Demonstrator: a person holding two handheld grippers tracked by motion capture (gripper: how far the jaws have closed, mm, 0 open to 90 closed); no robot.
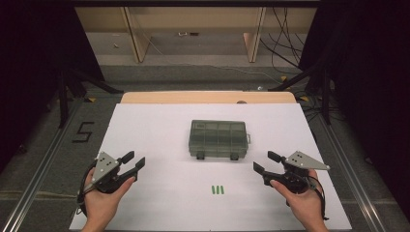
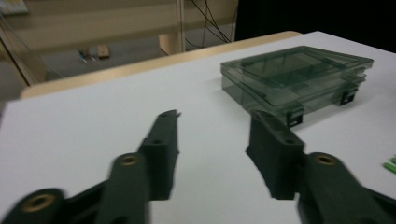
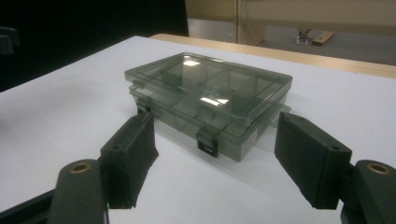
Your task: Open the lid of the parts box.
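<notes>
A smoky translucent plastic organiser box (image 1: 218,138) lies flat at the middle of the white table (image 1: 154,125), lid down, two dark latches on its near edge; dividers show through the lid, and the compartments look empty, though the tint makes that uncertain; three small green sticks (image 1: 217,190) lie side by side just in front of the box; the left gripper (image 1: 133,161) and right gripper (image 1: 265,162) hover on either side of it, well apart from it, jaws apart on nothing.
</notes>
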